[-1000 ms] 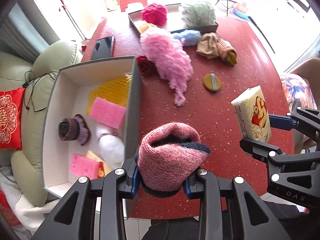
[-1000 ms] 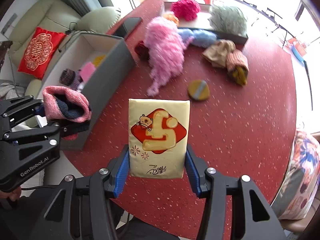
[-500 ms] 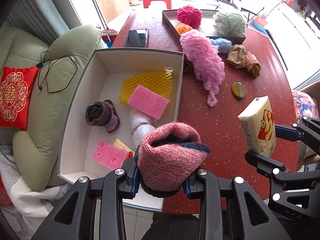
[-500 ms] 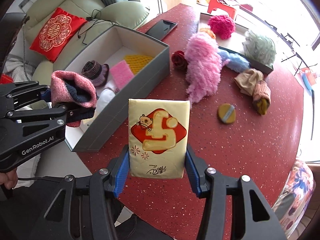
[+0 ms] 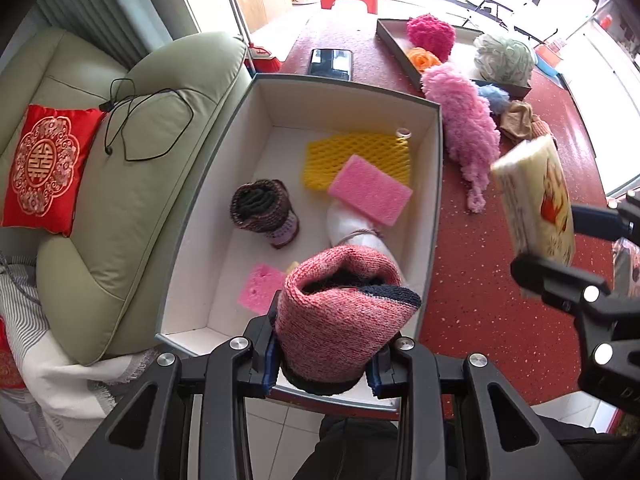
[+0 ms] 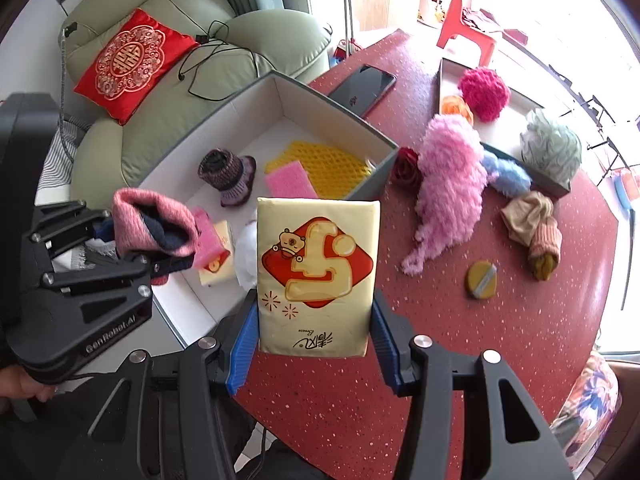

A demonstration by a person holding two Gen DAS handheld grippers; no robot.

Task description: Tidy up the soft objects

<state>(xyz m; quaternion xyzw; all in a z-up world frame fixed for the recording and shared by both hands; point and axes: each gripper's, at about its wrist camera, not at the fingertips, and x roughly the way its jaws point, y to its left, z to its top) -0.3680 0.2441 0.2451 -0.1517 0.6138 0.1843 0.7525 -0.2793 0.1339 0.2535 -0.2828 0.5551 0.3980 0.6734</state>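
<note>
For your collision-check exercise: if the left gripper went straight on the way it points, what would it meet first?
Probably the white bundle lying in the box, just ahead of the rolled sock the left gripper holds; depth is unclear.

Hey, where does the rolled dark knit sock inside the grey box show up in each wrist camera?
Left wrist: rolled dark knit sock sits centre-left, mid grey box.
Right wrist: it sits upper-left of centre.
Shared landmark: pink sponge beside it.

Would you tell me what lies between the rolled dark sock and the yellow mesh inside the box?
Nothing: in both views only the bare white floor of the box separates the dark sock from the yellow mesh.
</note>
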